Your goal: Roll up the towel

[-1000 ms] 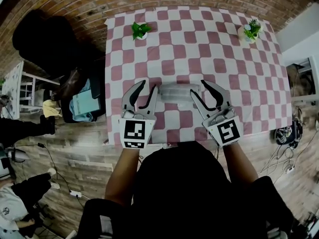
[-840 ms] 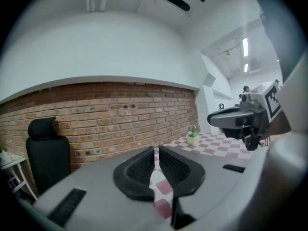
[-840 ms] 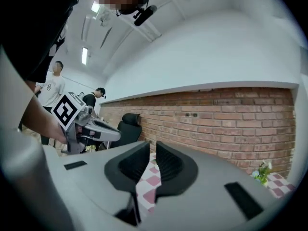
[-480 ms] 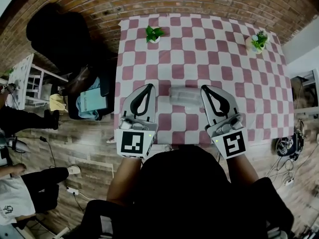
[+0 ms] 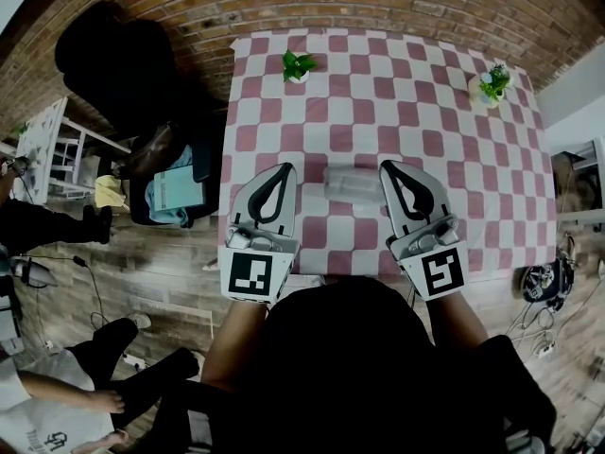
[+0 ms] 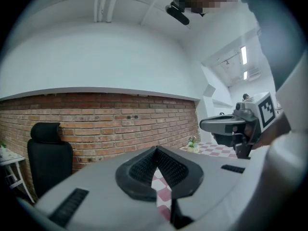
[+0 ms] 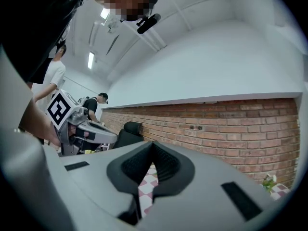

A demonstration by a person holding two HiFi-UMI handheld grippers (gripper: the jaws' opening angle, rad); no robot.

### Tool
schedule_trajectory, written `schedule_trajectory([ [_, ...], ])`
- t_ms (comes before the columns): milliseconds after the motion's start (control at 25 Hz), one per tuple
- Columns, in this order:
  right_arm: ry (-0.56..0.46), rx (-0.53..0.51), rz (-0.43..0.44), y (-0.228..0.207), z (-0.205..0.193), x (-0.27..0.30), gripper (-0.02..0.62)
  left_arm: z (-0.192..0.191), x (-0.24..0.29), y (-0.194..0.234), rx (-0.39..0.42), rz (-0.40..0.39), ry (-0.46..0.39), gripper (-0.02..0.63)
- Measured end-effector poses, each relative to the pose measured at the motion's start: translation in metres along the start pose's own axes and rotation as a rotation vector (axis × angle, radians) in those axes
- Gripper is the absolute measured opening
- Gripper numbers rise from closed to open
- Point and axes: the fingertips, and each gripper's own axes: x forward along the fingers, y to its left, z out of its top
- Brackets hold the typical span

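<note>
**Over the checked table [image 5: 378,83]: both grippers closed, empty**

Head view: the rolled towel [image 5: 352,183] lay at centre frame between the left gripper [image 5: 285,166] and the right gripper [image 5: 385,165], its long axis left-right.
Left gripper view: jaws met, holding nothing.
Right gripper view: jaws together, likewise empty.

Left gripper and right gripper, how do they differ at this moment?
The left gripper is to the left of the rolled towel; the right gripper is to its right. In the head view the left gripper's tip leans right, and the right gripper's leans left. The left gripper's marker cube and the right gripper's carry different black patterns. Shared: both are shut with nothing between the jaws, and neither holds the towel.
</note>
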Motion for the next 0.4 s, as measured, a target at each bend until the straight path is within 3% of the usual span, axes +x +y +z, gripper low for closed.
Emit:
schedule_trajectory([
  [400,-0.007,-0.010,-0.011,-0.0014,0.0023,-0.0025,-0.002,0.0071,0.0018,-0.0007,0.021,-0.001,-0.021,-0.003],
])
